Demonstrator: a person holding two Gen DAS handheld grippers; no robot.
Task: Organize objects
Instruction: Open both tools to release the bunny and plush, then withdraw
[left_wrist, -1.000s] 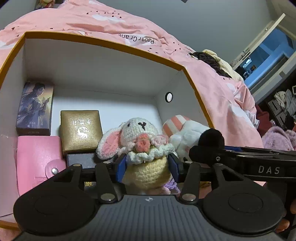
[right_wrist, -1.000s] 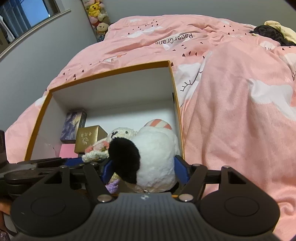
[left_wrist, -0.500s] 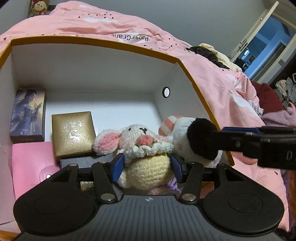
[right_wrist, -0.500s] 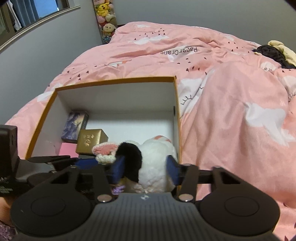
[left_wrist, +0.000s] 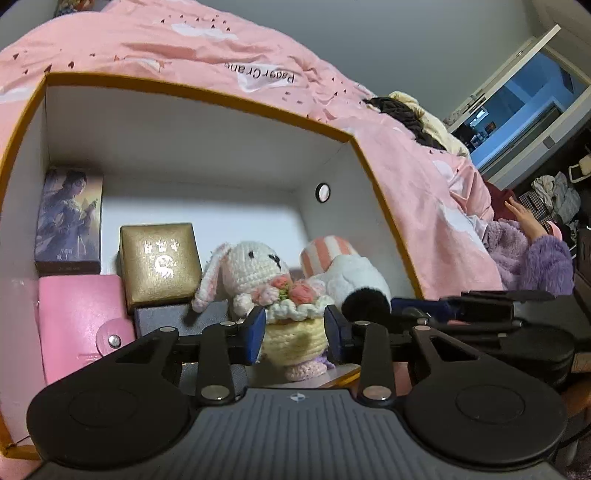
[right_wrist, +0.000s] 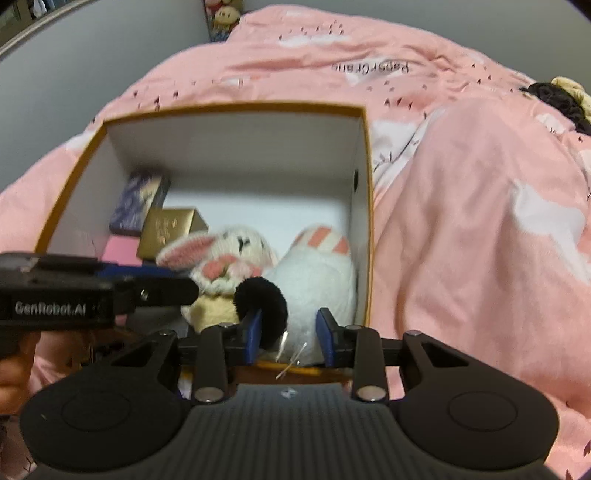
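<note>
At 6 o'clock in the box (left_wrist: 207, 122), both tongs have just been closing: left tongs (left_wrist: 295, 330) pinch the bunny (left_wrist: 258, 273), right tongs (right_wrist: 289, 334) pinch the plush (right_wrist: 317, 280). Risk: soft bodies slip; lifting together snags them.

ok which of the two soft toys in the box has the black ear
The white plush by the box's right wall, between the right gripper's fingers. The crocheted bunny beside it has pink-lined ears and holds flowers.

Bunny (left_wrist: 255, 273) in box (left_wrist: 207, 147), left of plush (left_wrist: 354, 277)
</note>
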